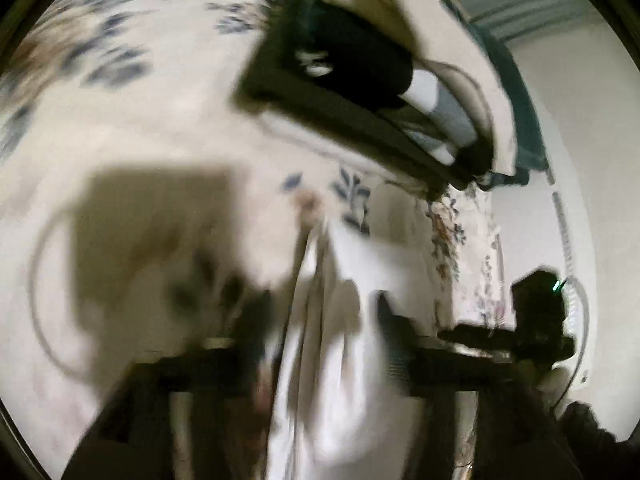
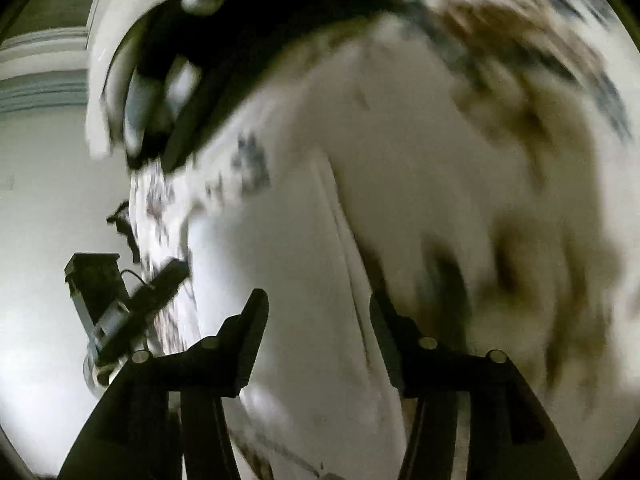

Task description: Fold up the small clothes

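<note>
Floral bedsheet (image 1: 132, 120), white garment (image 1: 340, 360), left gripper (image 1: 320, 320)

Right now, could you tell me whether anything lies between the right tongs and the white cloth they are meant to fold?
Nothing visible does. The right tongs stand open with the white fabric garment directly ahead and running between the fingers. The left tongs already have that cloth between their fingers, though blur hides whether they are shut on it.
</note>
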Demonstrator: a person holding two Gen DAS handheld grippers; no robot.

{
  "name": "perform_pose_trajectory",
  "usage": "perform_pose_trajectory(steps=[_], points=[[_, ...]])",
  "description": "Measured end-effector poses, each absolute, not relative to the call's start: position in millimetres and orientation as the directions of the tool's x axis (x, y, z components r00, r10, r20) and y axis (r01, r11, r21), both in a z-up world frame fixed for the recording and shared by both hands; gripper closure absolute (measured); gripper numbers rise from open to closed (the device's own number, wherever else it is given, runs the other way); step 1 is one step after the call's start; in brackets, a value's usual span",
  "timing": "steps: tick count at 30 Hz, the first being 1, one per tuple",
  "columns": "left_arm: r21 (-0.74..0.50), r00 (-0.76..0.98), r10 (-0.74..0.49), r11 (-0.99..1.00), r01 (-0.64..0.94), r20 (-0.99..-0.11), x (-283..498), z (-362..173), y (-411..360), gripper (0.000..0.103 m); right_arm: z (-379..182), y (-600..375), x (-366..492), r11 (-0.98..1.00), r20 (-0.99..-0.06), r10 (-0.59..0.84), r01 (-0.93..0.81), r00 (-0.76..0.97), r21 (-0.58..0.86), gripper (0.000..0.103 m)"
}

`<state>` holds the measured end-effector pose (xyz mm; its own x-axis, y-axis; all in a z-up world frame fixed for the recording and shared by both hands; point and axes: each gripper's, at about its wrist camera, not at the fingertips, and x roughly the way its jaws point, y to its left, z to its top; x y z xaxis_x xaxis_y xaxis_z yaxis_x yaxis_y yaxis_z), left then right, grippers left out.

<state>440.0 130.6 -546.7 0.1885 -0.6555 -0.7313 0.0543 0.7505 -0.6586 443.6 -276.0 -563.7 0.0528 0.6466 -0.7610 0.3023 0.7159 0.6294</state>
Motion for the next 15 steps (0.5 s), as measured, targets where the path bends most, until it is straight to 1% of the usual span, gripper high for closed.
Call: perform_pose_trajectory(steps=[2,5,8,12,15], points=[[-0.660,0.201,-0.650,0.751,0.023,-0.733,408,-539,147,0.037,-561,-280,399,0.720,-0.764,0.645,0.327,0.008,0.612,0.048],[-0.632,0.187,-0.617,0.775,-0.023,-0.764,338,-528,164,0.037,-566,-290,329,0.711,-0.757,0.652,0.384,-0.045,0.589,0.048],[-0.592,0.135,-0.581,0.803,-0.065,-0.803,279,-529,174,0.037,-576,-302,255,0.693,-0.745,0.662,0.446,-0.081,0.567,0.048],[-0.570,0.037,-0.572,0.805,-0.167,-0.819,201,-556,175,0.037,-589,-306,188,0.662,-0.723,0.682,0.511,-0.110,0.547,0.048],[-0.575,0.003,-0.586,0.794,-0.201,-0.810,174,-572,168,0.037,-600,-296,159,0.651,-0.706,0.697,0.519,-0.121,0.554,0.048]])
